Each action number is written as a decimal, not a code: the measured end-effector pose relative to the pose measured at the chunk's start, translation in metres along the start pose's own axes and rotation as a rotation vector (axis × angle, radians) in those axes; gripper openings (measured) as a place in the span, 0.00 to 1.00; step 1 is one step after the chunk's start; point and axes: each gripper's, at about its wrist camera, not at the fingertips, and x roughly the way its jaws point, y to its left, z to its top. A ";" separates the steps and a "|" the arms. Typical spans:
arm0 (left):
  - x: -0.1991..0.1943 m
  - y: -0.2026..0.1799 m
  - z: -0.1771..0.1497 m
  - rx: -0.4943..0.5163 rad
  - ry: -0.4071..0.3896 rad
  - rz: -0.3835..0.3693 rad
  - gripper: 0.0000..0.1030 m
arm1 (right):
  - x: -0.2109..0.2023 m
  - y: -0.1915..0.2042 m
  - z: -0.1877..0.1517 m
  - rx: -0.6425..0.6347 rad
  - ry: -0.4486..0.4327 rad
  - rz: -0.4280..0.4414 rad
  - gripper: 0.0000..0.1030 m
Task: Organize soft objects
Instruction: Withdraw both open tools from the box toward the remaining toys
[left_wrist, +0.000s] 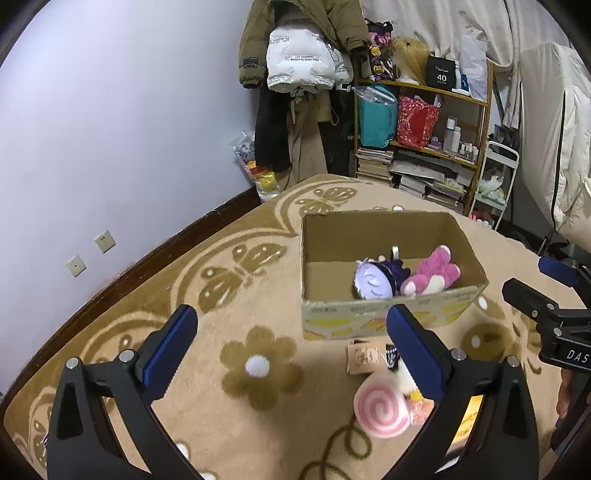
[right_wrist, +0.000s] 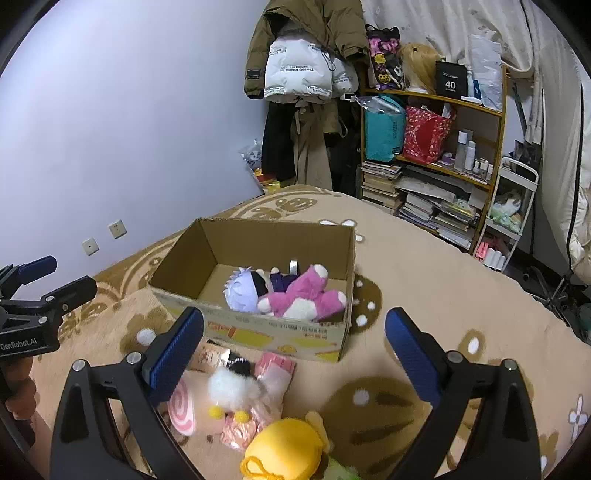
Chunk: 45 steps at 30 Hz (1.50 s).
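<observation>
Left gripper (left_wrist: 291, 343), jaws spread wide, holding nothing; cardboard box (right_wrist: 266, 332) on the fleecy patterned blanket (left_wrist: 221, 295), containing a lilac-haired doll (right_wrist: 242, 291) beside a pink plush (right_wrist: 306, 295); pink swirl cushion (left_wrist: 382, 406), white fluffy toy (right_wrist: 231, 386), round yellow plush (right_wrist: 284, 448) outside; right gripper (right_wrist: 293, 343), jaws wide, empty.

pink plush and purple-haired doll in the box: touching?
Touching. In the right wrist view the pink plush lies pressed against the purple-haired doll inside the cardboard box, no gap between them.

Lilac wall (left_wrist: 129, 110), cluttered wooden shelf (left_wrist: 443, 122)
</observation>
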 end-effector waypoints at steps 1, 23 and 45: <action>-0.003 0.000 -0.002 0.006 0.001 0.002 0.98 | -0.004 0.000 -0.004 0.002 -0.001 0.008 1.00; -0.017 -0.012 -0.043 0.027 0.091 0.010 0.98 | -0.013 0.002 -0.056 0.024 0.038 -0.004 1.00; 0.022 -0.034 -0.062 0.082 0.214 -0.015 0.98 | 0.022 -0.006 -0.089 0.023 0.128 -0.030 1.00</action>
